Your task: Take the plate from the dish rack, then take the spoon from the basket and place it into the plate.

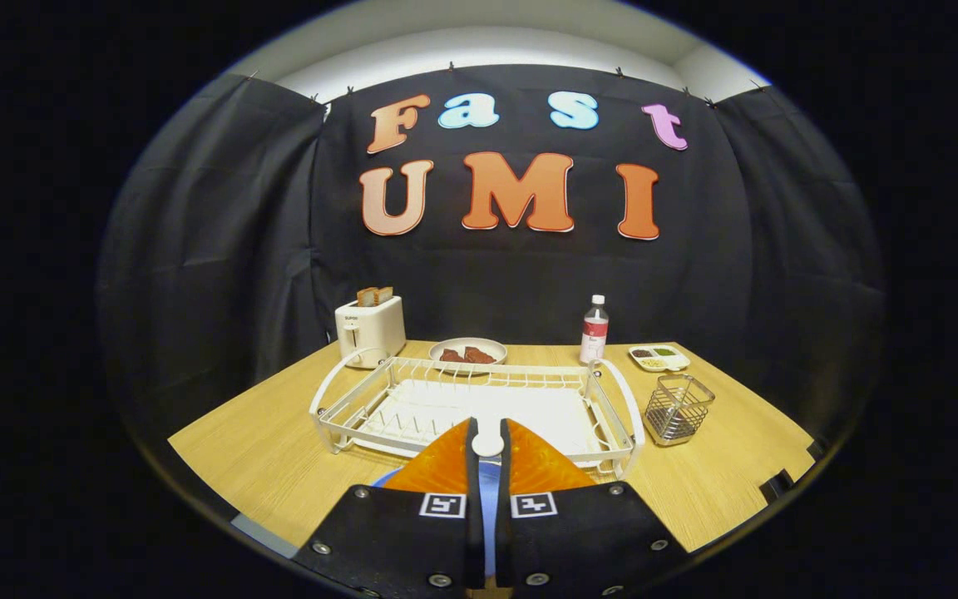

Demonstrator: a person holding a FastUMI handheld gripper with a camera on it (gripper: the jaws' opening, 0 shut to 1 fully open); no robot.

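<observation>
the gripper [487,445] has its two fingers drawn nearly together, with only a thin slit between them, and a small white rounded piece, the spoon [487,443], sits pinched between the fingertips; both fingers seem to press on it, though little of it can be seen. under the fingers, close to the near edge of the wooden table [263,466], one blue plate [489,491] shows through the slit and just beside one finger. just beyond the fingertips stands one white dish rack [479,403], its slots bare. beside the rack, a little apart from it, stands one wire basket [677,408]; what it holds cannot be told. at the far side of the table stand one white toaster [371,329] with two slices of bread [374,294] sticking up from it, one round plate of brown food [468,350] touching no other thing, one clear bottle [595,329] with a white cap, upright, and one small divided tray [659,358] with dark and green bits in its compartments. the bottle stands between the food plate and the tray.
</observation>
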